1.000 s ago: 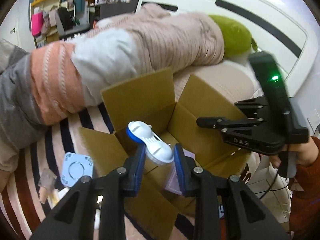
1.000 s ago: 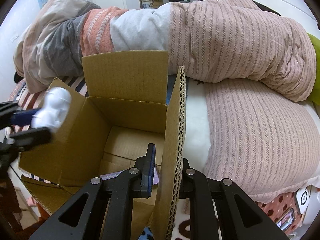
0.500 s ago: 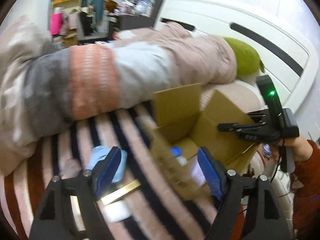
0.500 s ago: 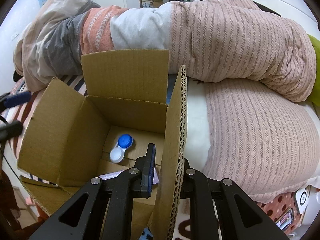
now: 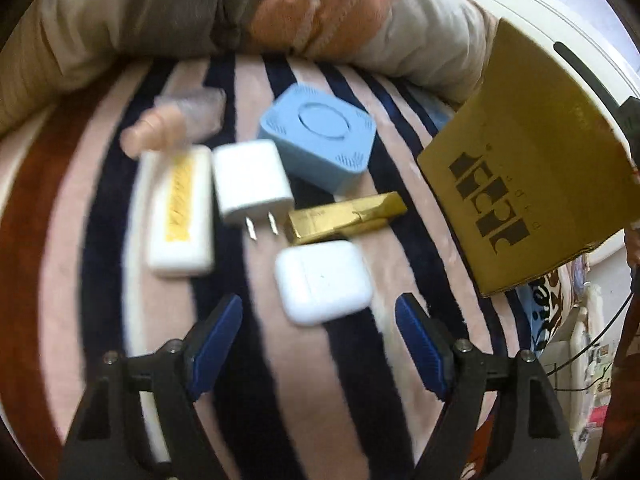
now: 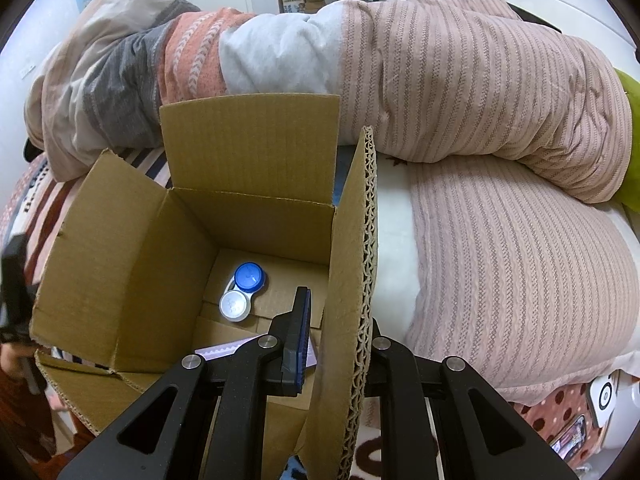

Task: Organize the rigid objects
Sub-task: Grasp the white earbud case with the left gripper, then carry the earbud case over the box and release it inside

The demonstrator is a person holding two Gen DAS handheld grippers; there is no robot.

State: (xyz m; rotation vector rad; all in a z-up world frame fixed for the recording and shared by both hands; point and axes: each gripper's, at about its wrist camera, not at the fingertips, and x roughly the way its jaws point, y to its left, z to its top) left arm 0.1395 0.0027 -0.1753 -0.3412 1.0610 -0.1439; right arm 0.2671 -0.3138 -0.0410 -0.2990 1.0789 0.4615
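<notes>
The smooth white rounded earbud case lay flat, long axis crosswise between the wide-open left claw. The right claw pinched the brown corrugated cardboard box's flap

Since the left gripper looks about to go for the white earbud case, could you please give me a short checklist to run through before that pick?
1. Left gripper open and empty: ok, its blue pads stand wide apart with nothing between them.
2. White rounded earbud case lined up: ok, it lies just ahead, between the two pads.
3. Clearance around the case: not ok, the gold rectangular bar almost touches its far edge.
4. Right gripper holding the brown cardboard box by its flap: ok, shut on the corrugated edge.
5. Room in the box: ok, the blue and white contact lens case leaves floor free.
6. Sharp view: not ok, the left wrist picture is blurred.
</notes>
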